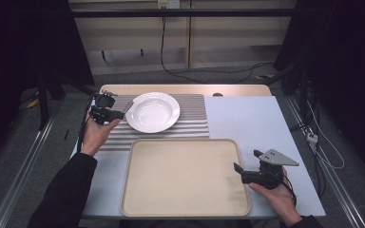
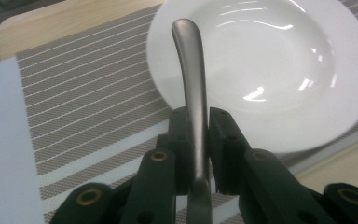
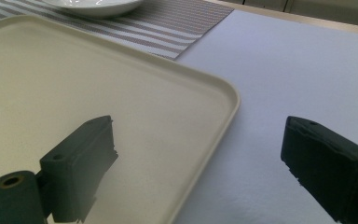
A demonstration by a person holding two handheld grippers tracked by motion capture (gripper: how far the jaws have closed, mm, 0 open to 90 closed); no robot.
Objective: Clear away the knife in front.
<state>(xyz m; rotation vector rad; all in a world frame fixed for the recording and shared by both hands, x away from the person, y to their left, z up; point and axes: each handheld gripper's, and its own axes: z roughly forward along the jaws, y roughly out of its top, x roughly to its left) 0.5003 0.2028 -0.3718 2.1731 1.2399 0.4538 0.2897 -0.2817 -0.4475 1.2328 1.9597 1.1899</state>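
My left gripper (image 1: 120, 113) sits left of centre in the high view, clamped on a metal utensil handle (image 2: 192, 88); in the left gripper view the jaws pinch it from both sides low down, and the handle rises up the middle of the frame with its rounded tip over the rim of the white plate (image 2: 279, 70). Which utensil it is I cannot say, since the working end is hidden below the jaws; a spoon or fork seems likely. I hold it by the shaft so the piece stays steady beside the plate, probably to lay it there as a place setting. The plate rests on the striped mat (image 1: 190, 124), upper centre of the high view, which marks the setting's spot. The beige tray (image 1: 185, 209) fills the lower middle, bare, likely where the pieces came from. My right gripper (image 1: 247, 166) waits at the lower right, jaws well apart and holding nothing, one jaw over the tray's corner, the other over the pale table cover (image 3: 307, 70).
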